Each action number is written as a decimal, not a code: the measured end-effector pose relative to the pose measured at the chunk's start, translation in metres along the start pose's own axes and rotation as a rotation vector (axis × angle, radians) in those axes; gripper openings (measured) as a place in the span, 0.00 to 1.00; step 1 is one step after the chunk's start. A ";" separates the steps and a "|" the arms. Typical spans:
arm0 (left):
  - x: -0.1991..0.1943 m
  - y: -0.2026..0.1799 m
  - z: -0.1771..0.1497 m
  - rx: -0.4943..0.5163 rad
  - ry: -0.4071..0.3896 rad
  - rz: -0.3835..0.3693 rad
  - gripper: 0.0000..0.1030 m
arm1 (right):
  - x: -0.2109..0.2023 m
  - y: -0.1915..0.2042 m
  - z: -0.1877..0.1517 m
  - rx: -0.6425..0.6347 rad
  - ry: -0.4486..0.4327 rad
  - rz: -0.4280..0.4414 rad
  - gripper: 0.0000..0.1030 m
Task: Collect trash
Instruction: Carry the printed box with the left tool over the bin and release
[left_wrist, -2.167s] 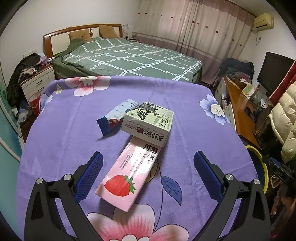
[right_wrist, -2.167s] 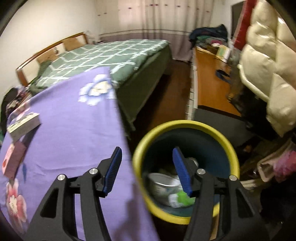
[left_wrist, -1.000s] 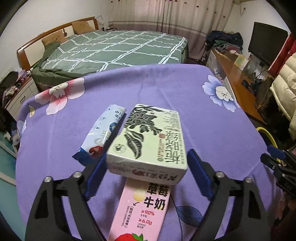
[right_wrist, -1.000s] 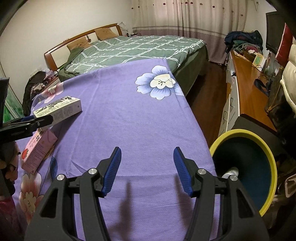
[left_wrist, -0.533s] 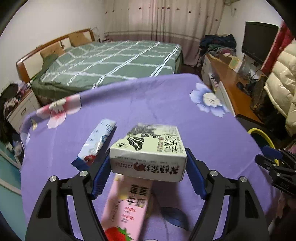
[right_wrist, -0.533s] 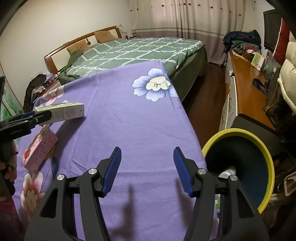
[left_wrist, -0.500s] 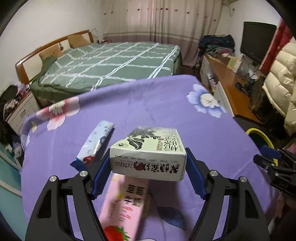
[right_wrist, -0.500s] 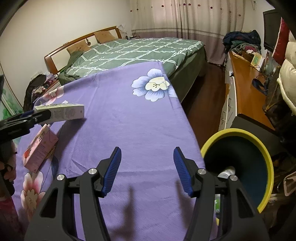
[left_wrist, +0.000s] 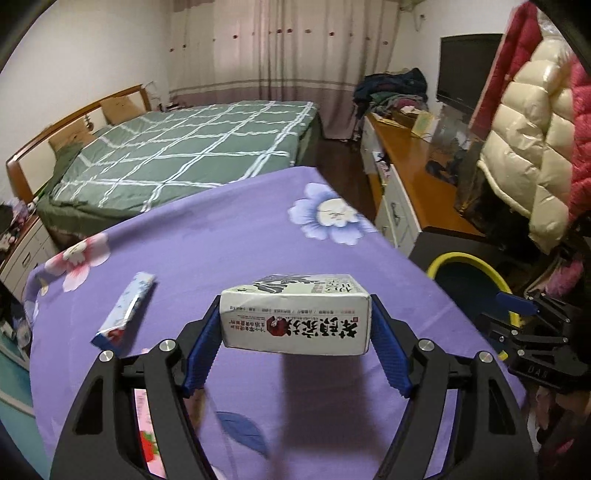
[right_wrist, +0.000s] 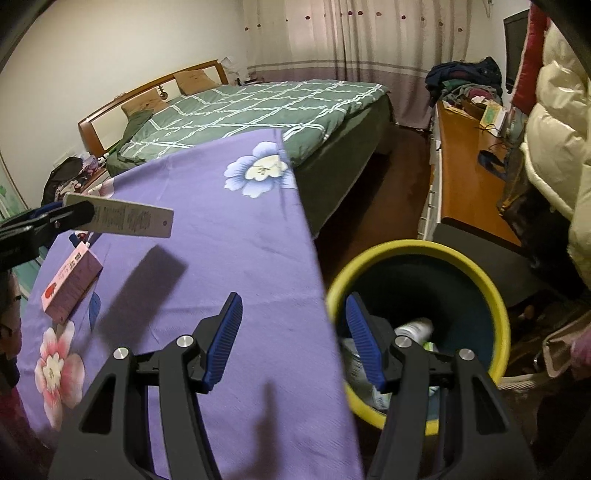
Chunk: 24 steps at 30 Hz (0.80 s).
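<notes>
Bin (right_wrist: 417, 258) stands right of table (right_wrist: 236, 240), beside it.

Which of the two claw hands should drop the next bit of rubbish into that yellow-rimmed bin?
Left. The left gripper is already clamped on the green-and-white carton, lifted off the purple cloth. The right gripper hangs by the bin but its jaws are empty.

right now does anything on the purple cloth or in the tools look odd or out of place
Nothing looks damaged or spilled. The green-and-white carton is clamped level in the left tool, lifted clear of the purple cloth. The pink strawberry carton and blue wrapper lie flat, uncollected. The right tool is empty.
</notes>
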<state>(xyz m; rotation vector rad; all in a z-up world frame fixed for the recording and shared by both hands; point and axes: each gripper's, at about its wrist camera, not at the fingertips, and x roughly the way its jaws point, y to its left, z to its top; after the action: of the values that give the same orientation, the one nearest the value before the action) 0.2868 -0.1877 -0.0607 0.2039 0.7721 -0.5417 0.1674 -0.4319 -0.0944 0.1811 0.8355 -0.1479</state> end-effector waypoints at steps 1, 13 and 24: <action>0.000 -0.011 0.003 0.012 0.000 -0.013 0.71 | -0.004 -0.006 -0.002 0.005 -0.004 -0.006 0.54; 0.016 -0.142 0.032 0.155 0.006 -0.154 0.72 | -0.035 -0.085 -0.040 0.120 -0.002 -0.075 0.54; 0.077 -0.245 0.032 0.249 0.106 -0.237 0.72 | -0.050 -0.129 -0.064 0.193 0.002 -0.124 0.58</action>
<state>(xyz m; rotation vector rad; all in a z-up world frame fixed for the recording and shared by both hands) 0.2210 -0.4361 -0.0873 0.3765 0.8365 -0.8580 0.0617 -0.5408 -0.1121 0.3106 0.8348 -0.3451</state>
